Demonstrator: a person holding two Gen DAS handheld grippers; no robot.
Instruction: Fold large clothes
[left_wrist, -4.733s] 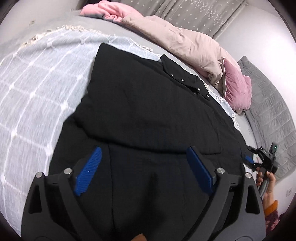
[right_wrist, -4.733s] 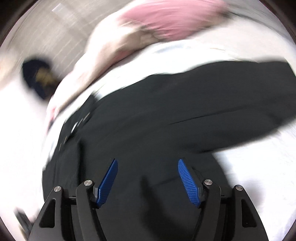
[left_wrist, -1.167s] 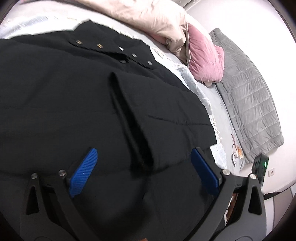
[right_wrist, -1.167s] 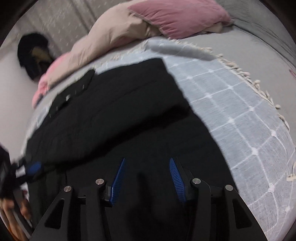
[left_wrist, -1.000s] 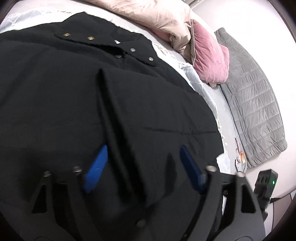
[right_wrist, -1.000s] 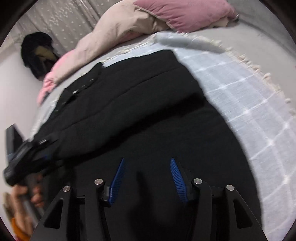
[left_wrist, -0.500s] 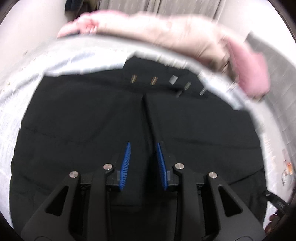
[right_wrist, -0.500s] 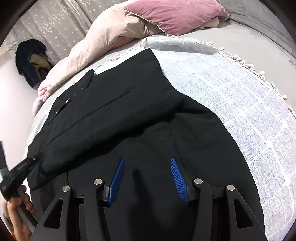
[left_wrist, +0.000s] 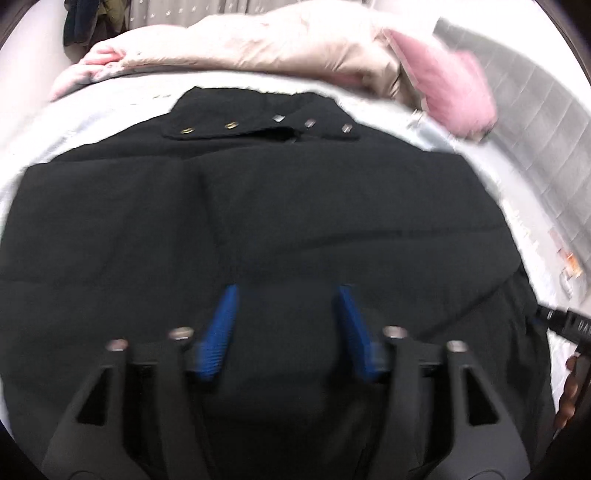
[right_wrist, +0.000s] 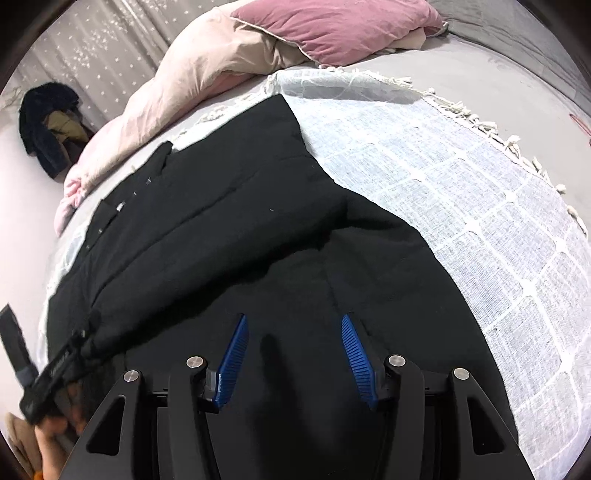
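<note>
We find the black quilted snap-collar jacket (left_wrist: 295, 206) lying flat on the white checked fringed throw (right_wrist: 461, 206) on the bed, collar at twelve o'clock, both sides folded inward. Left tool (left_wrist: 286, 325) is opening, gripping nothing; right tool (right_wrist: 291, 360) is half-spread, gripping nothing. The lengthwise fold remains, in our judgement.

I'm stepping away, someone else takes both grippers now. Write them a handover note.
Left gripper: jaws opening, nothing between them, above the black padded jacket.
Right gripper: open, empty, over the jacket's lower part.
Jacket: spread collar-away on the white checked fringed throw on the bed.
Done: both sleeves folded in across the body.
Left: fold the body, hem towards collar, I'd judge.
</note>
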